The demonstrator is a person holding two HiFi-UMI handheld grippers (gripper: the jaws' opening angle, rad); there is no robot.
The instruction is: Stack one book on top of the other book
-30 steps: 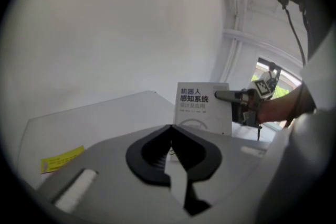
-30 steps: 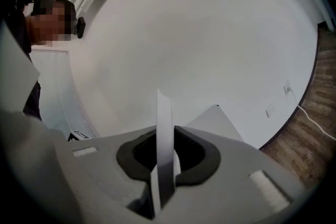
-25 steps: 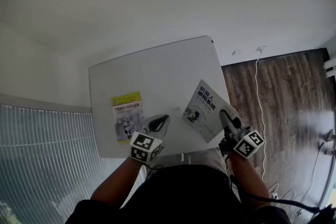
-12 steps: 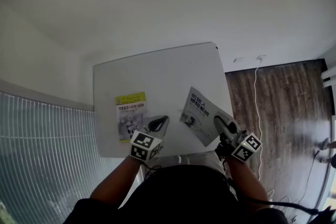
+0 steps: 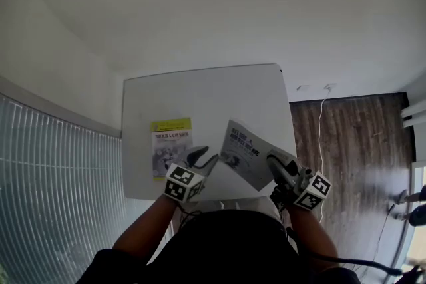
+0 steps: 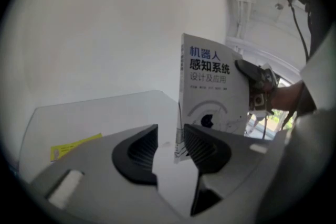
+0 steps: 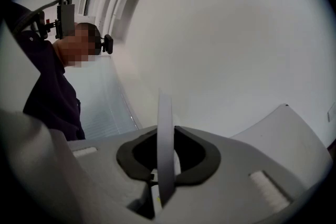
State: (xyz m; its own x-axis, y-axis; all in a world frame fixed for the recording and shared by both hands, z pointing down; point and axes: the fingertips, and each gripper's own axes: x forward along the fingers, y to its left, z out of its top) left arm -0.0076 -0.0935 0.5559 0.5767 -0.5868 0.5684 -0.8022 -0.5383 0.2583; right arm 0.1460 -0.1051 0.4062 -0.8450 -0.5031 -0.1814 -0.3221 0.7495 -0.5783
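Observation:
A book with a yellow top band (image 5: 171,146) lies flat on the left of the white table (image 5: 200,96). My right gripper (image 5: 279,169) is shut on the near right edge of a grey-and-white book (image 5: 245,157), which it holds tilted above the table. In the right gripper view that book (image 7: 165,149) shows edge-on between the closed jaws. My left gripper (image 5: 203,159) sits between the two books by the table's front edge. Its jaws have just been opening and grip nothing. In the left gripper view the raised book (image 6: 212,97) stands just past the gap, and the yellow book (image 6: 73,145) lies low left.
Dark wooden floor (image 5: 353,143) with a white cable (image 5: 321,136) lies right of the table. A ribbed blind or panel (image 5: 53,189) runs along the left. The person's body fills the space at the table's front edge.
The right gripper has raised the grey book off the table and carried it left, toward the left gripper. The left gripper's jaws, shut before, now stand apart.

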